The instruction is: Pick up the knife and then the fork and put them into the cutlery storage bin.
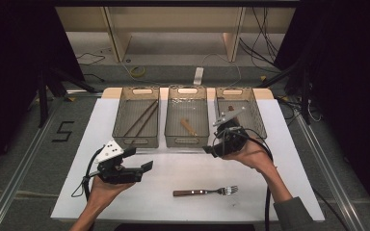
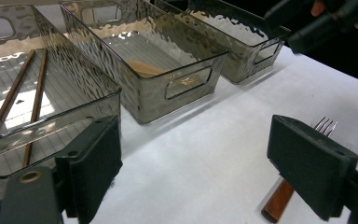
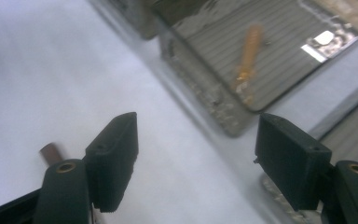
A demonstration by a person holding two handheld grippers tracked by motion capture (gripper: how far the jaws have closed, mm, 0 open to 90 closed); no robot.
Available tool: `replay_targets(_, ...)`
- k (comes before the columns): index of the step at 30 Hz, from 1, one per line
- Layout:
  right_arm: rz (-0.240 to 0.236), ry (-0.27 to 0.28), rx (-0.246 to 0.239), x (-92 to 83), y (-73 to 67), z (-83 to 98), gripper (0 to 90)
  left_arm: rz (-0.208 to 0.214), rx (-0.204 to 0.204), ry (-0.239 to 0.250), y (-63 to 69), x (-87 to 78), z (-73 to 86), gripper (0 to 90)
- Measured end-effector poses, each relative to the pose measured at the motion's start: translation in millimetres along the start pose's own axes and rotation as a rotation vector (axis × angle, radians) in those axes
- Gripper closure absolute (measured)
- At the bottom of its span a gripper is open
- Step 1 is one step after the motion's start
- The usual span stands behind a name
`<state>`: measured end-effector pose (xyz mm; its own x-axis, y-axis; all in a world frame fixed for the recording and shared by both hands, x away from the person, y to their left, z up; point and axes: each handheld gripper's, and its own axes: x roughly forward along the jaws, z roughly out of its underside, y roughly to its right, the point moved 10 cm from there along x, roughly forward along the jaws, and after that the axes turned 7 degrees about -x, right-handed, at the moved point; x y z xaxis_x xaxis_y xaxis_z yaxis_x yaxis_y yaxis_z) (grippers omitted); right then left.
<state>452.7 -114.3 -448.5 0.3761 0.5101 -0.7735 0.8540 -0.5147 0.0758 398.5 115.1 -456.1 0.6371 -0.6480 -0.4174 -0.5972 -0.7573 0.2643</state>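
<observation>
A fork (image 1: pixel 205 191) with a wooden handle lies on the white table (image 1: pixel 270 192) near the front. My left gripper (image 1: pixel 139 160) hovers left of it, open with nothing between the pads; in the left gripper view the fork (image 2: pixel 325 126) peeks out behind the right pad (image 2: pixel 307 163) of that gripper (image 2: pixel 200 163). My right gripper (image 1: pixel 211 148) hangs in front of the middle and right bins, above the table. In the blurred right gripper view its jaws (image 3: pixel 200 158) stand open over bare table, with the fork's handle end (image 3: pixel 51 153) at lower left.
Three grey see-through bins line the back: the left bin (image 1: pixel 136 139) holds two chopsticks (image 1: pixel 142 118), the middle bin (image 1: pixel 187 140) a wooden-handled piece (image 1: pixel 188 126), the right bin (image 1: pixel 257 120) a small brown item. Bare white table lies between bins and fork.
</observation>
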Motion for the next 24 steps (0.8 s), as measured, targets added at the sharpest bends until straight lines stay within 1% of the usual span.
replay_targets(1, -0.008, 0.002, -0.001, 1.0, -5.1, 1.5, 30.5, 0.0, 0.0, 0.002, 0.1, -0.2, -0.1, 16.8)
replay_targets(3, -0.044, 0.02, 0.0, 2.1, -16.3, 4.2, 29.8, -0.001, -0.002, 0.004, -0.2, -0.6, -0.4, 16.8)
replay_targets(4, -0.057, 0.02, -0.001, 2.8, -21.2, 6.0, 29.8, 0.0, -0.002, 0.005, -0.3, -0.7, -0.7, 16.8)
replay_targets(6, -0.065, 0.011, -0.02, 3.9, -28.0, 9.7, 29.9, -0.001, 0.0, 0.004, -0.1, -0.8, -0.3, 16.8)
replay_targets(8, -0.081, 0.017, -0.016, 5.0, -34.0, 11.6, 30.3, 0.002, 0.0, 0.005, 0.5, -0.7, -0.6, 16.8)
replay_targets(10, -0.085, -0.001, -0.03, 8.0, -38.4, 15.5, 30.3, 0.001, 0.004, 0.003, 0.5, -0.8, -0.4, 16.8)
replay_targets(11, -0.09, -0.005, -0.022, 9.5, -41.5, 16.8, 30.3, 0.001, 0.004, 0.003, 0.5, -0.9, -0.4, 16.8)
replay_targets(13, -0.099, -0.019, -0.042, 13.5, -46.3, 19.8, 30.2, 0.0, 0.003, 0.005, 0.1, -1.1, -0.6, 16.8)
replay_targets(14, -0.102, -0.027, -0.039, 15.3, -49.2, 20.9, 30.2, 0.0, 0.003, 0.005, 0.0, -1.2, -0.6, 16.8)
replay_targets(17, -0.118, -0.044, -0.057, 20.0, -55.9, 23.2, 30.2, 0.001, 0.003, 0.003, 0.2, -1.3, -0.2, 16.8)
replay_targets(18, -0.122, -0.05, -0.056, 20.8, -58.1, 23.7, 30.3, 0.001, 0.001, 0.005, 0.4, -1.3, -0.5, 16.8)
replay_targets(19, -0.123, -0.047, -0.064, 22.2, -59.1, 23.7, 30.2, 0.001, 0.003, 0.006, 0.2, -1.3, -0.8, 16.8)
replay_targets(20, -0.126, -0.053, -0.059, 22.6, -60.9, 24.2, 30.3, 0.002, 0.001, 0.009, 0.3, -1.4, -1.1, 16.8)
replay_targets(24, -0.135, -0.059, -0.067, 25.2, -64.7, 25.9, 30.3, 0.002, 0.002, 0.013, 0.6, -1.5, -1.6, 16.8)
